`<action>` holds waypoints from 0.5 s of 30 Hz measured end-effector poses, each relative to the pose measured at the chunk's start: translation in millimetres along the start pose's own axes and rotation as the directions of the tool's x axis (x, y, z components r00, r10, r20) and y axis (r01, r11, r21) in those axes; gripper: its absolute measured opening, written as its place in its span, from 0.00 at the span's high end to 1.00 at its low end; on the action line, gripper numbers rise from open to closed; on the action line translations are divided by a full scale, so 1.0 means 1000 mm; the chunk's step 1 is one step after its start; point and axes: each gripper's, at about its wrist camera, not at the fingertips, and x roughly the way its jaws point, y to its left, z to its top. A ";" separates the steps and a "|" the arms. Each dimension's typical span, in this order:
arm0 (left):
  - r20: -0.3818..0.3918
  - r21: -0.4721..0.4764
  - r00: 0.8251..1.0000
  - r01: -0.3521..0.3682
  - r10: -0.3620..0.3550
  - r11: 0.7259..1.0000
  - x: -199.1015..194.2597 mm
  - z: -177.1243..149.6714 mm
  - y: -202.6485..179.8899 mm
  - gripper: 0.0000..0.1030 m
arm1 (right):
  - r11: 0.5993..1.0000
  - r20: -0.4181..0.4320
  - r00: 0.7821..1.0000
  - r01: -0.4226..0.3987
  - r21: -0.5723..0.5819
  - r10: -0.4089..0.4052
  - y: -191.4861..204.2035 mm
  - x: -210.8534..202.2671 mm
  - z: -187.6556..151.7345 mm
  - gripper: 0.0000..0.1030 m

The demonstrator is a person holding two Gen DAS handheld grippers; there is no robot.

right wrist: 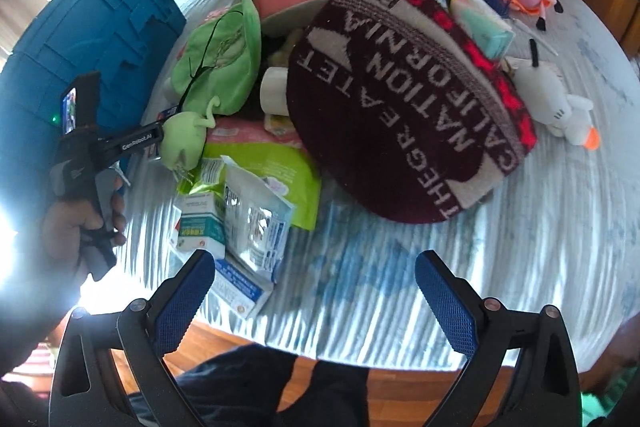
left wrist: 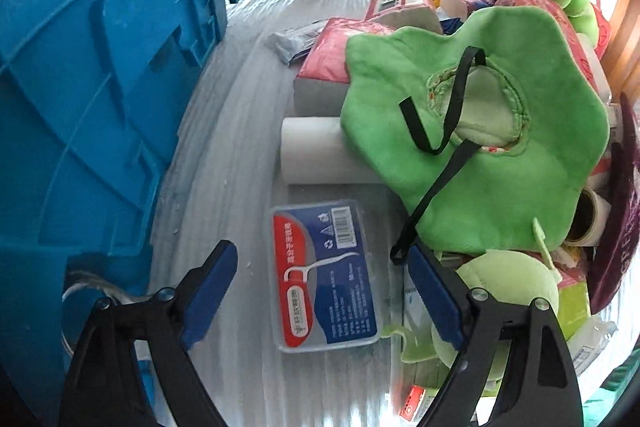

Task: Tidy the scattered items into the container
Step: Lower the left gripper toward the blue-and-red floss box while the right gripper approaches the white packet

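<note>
Floss box (left wrist: 326, 275) lies flat on the mat between our left gripper's (left wrist: 324, 291) wide-open jaws, pads not touching it, the blue crate (left wrist: 92, 99) just left of it; our right gripper (right wrist: 316, 297) is open too, empty, above bare mat near the packets (right wrist: 244, 223). We judge the tidying barely begun: the heap looks untouched, and we cannot see into the crate. We count one floss box, one green bib (left wrist: 476, 147), one maroon mat (right wrist: 404, 99), two white rolls (right wrist: 276, 89), several pink tissue packs, several plush toys.
</note>
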 end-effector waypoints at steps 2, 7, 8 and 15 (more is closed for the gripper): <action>0.002 0.016 1.000 0.003 -0.003 1.000 -0.003 -0.003 -0.003 0.14 | 1.000 -0.003 1.000 -0.011 0.004 0.011 0.006 0.010 0.003 0.01; 0.006 0.054 1.000 0.020 -0.020 0.998 -0.008 -0.009 -0.005 0.17 | 1.000 -0.012 1.000 -0.022 -0.011 0.022 0.025 0.034 0.009 0.01; 0.004 0.066 1.000 0.010 -0.011 0.998 -0.008 -0.010 -0.005 0.19 | 1.000 -0.013 1.000 -0.020 -0.012 0.020 0.028 0.039 0.009 0.01; 0.056 0.114 0.998 -0.018 0.012 0.993 -0.015 -0.011 -0.004 0.35 | 0.999 -0.016 1.000 0.002 0.044 -0.002 0.035 0.064 0.010 0.01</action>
